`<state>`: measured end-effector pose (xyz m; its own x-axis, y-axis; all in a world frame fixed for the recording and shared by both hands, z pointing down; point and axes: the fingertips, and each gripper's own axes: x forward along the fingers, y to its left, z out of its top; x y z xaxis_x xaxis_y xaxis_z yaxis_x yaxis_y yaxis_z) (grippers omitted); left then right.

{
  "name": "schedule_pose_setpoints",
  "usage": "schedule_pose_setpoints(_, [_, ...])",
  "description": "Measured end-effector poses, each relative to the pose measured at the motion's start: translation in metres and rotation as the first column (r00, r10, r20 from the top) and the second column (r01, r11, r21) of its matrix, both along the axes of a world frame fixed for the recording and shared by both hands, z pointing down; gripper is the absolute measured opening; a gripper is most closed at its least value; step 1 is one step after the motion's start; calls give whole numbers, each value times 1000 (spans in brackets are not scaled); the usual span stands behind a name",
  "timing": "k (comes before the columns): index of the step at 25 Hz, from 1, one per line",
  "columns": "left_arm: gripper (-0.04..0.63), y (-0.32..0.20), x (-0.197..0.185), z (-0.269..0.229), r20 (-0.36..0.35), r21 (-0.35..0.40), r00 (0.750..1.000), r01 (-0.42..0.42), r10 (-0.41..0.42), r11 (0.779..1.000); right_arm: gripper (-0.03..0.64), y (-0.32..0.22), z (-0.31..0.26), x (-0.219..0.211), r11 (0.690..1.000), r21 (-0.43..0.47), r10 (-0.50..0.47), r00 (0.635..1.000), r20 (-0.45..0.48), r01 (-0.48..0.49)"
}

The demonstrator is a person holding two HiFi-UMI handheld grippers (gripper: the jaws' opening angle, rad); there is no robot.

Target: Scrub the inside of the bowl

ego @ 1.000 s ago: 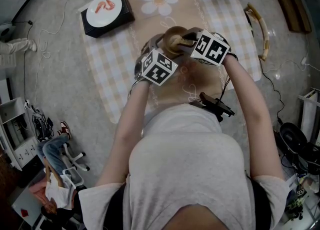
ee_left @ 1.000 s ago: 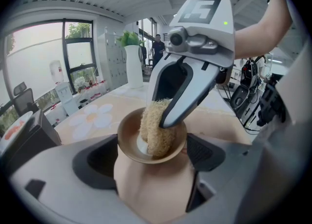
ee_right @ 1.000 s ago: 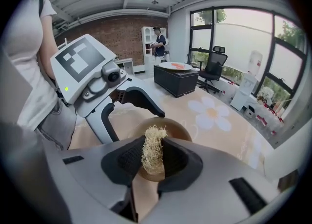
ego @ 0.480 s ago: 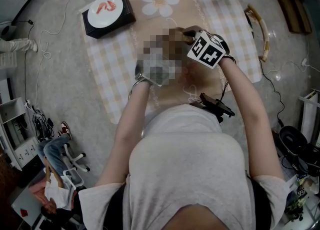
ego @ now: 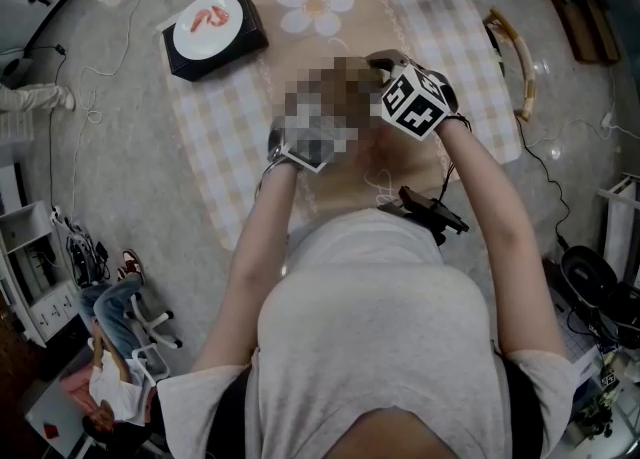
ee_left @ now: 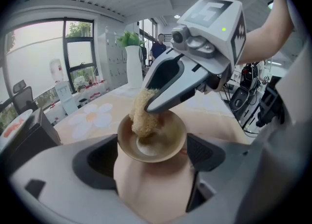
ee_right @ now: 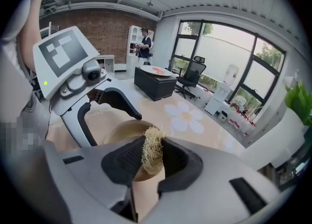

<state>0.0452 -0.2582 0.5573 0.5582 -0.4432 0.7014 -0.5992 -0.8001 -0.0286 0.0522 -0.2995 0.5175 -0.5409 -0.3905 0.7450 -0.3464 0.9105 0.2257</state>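
Observation:
A small tan bowl (ee_left: 163, 142) is held tilted between the jaws of my left gripper (ee_left: 152, 155), which is shut on it. My right gripper (ee_left: 146, 108) comes in from the upper right, shut on a straw-coloured fibre scrubber (ee_left: 142, 116) whose lower end sits inside the bowl against its far left wall. In the right gripper view the scrubber (ee_right: 152, 155) is pinched between the black pads of my right gripper (ee_right: 152, 162), with the bowl (ee_right: 117, 131) just beyond it. In the head view a mosaic patch hides the bowl; the right gripper (ego: 382, 67) reaches into that spot.
A checked cloth with a daisy print (ego: 316, 2) covers the table. On its far left stands a black box carrying a white plate (ego: 210, 19). A black handheld device (ego: 432, 209) lies near my body, a curved wooden piece (ego: 520, 57) at the right, a white vase (ee_left: 134, 67) behind.
The right gripper with the scrubber has shifted slightly left and back over the bowl. The left gripper has stayed put with the bowl.

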Motion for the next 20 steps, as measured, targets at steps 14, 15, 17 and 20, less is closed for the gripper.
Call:
schedule_pose_setpoints(14, [422, 1, 0, -18, -38, 48, 999, 9, -8, 999, 94, 3, -28, 8, 989, -24, 146, 977, 154, -144])
schedule_pose_setpoints(15, [422, 1, 0, -20, -43, 52, 999, 12, -10, 999, 94, 3, -30, 9, 987, -26, 162, 973, 165, -160])
schedule_pose_setpoints(17, [420, 1, 0, -24, -50, 61, 999, 16, -13, 998, 94, 3, -33, 12, 981, -21, 192, 964, 185, -191])
schedule_pose_setpoints(20, [420, 2, -1, -30, -63, 76, 998, 27, -22, 997, 94, 4, -38, 15, 972, -14, 231, 949, 216, -234])
